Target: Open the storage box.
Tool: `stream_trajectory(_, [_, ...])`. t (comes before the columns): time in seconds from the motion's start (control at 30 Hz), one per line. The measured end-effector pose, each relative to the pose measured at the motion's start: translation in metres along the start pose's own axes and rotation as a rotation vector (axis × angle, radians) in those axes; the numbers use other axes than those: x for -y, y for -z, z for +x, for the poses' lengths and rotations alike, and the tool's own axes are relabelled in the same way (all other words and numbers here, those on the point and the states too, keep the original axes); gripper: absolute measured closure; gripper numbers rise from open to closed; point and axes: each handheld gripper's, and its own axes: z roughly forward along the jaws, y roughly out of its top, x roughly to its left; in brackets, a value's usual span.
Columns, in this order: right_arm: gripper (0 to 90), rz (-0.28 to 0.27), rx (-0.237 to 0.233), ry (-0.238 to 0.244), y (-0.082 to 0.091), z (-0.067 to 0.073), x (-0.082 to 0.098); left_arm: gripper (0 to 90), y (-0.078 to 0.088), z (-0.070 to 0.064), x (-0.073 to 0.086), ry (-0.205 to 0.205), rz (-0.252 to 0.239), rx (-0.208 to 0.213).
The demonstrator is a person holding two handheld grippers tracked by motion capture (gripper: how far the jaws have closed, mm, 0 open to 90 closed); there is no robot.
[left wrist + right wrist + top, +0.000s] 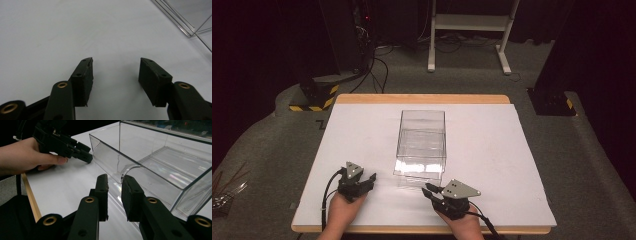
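A clear plastic box (pixel 422 131) stands in the middle of the white table, and a clear drawer (pixel 419 176) sticks out of its near end. My right gripper (pixel 428 191) points at that drawer front from the near side. In the right gripper view, my right gripper (pixel 115 178) has its jaws a narrow gap apart with nothing between them, their tips just short of the drawer's front wall (pixel 107 157) and its curved notch. My left gripper (pixel 370 180) rests left of the drawer; its jaws (pixel 115 61) stand wide apart over bare table, holding nothing.
The white table top (pixel 492 150) has a wooden rim (pixel 422 99). A corner of the clear box (pixel 190 23) lies off to the upper right of the left gripper. A person's hand (pixel 25 155) holds the left gripper (pixel 85 155). Stands and cables sit on the floor beyond.
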Motion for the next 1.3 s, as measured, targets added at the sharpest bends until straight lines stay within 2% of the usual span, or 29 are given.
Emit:
stream_trajectory(0.2, [75.8, 0.001, -0.003, -0.003, 0.001, -0.001, 0.0, 45.4, 0.0, 0.0, 0.0, -0.001, -0.001, -0.002])
stream_trajectory(0.3, [75.3, -0.006, 0.017, 0.0, 0.005, -0.002, 0.0, 49.9, 0.001, -0.001, 0.0, -0.01, -0.005, 0.009])
stream_trajectory(0.33, [75.2, -0.012, 0.032, 0.002, 0.009, -0.003, 0.0, 54.8, 0.002, -0.002, 0.0, -0.021, -0.009, 0.009])
stream_trajectory(0.37, [75.3, -0.014, 0.042, 0.003, 0.011, -0.004, 0.0, 56.0, 0.002, -0.005, 0.0, -0.034, -0.01, 0.013])
stream_trajectory(0.4, [76.3, -0.024, 0.059, -0.004, 0.019, -0.008, 0.001, 61.1, 0.003, -0.009, 0.0, -0.026, -0.016, 0.034])
stream_trajectory(0.5, [78.7, -0.037, 0.083, -0.006, 0.026, -0.012, 0.002, 65.4, 0.005, -0.016, -0.003, -0.014, -0.03, 0.067])
stream_trajectory(0.67, [83.8, -0.057, 0.179, -0.054, 0.039, -0.026, 0.004, 76.4, 0.012, -0.044, -0.017, -0.029, -0.086, 0.148])
stream_trajectory(0.7, [84.0, -0.043, 0.199, -0.064, 0.037, -0.029, 0.004, 77.2, 0.013, -0.049, -0.018, -0.032, -0.09, 0.158])
stream_trajectory(0.73, [84.3, -0.01, 0.236, -0.072, 0.032, -0.033, 0.004, 79.3, 0.013, -0.058, -0.022, -0.041, -0.091, 0.186])
stream_trajectory(0.8, [84.4, 0.002, 0.243, -0.073, 0.029, -0.035, 0.004, 79.9, 0.013, -0.062, -0.023, -0.039, -0.096, 0.195])
stream_trajectory(0.83, [84.5, 0.037, 0.261, -0.065, 0.019, -0.038, 0.003, 83.2, 0.013, -0.066, -0.025, -0.041, -0.099, 0.188])
stream_trajectory(0.97, [85.5, 0.061, 0.275, -0.073, 0.008, -0.042, 0.001, 84.7, 0.012, -0.066, -0.027, -0.02, -0.104, 0.209])
stream_trajectory(1.07, [87.8, 0.072, 0.279, -0.071, 0.003, -0.044, 0.0, 89.7, 0.011, -0.067, -0.026, -0.034, -0.097, 0.205])
stream_trajectory(1.2, [90.0, 0.072, 0.275, -0.068, 0.001, -0.043, 0.0, 90.0, 0.012, -0.07, -0.026, -0.035, -0.096, 0.197])
stream_trajectory(1.3, [90.0, 0.068, 0.265, -0.068, 0.004, -0.043, 0.002, 90.0, 0.015, -0.072, -0.025, -0.052, -0.086, 0.196])
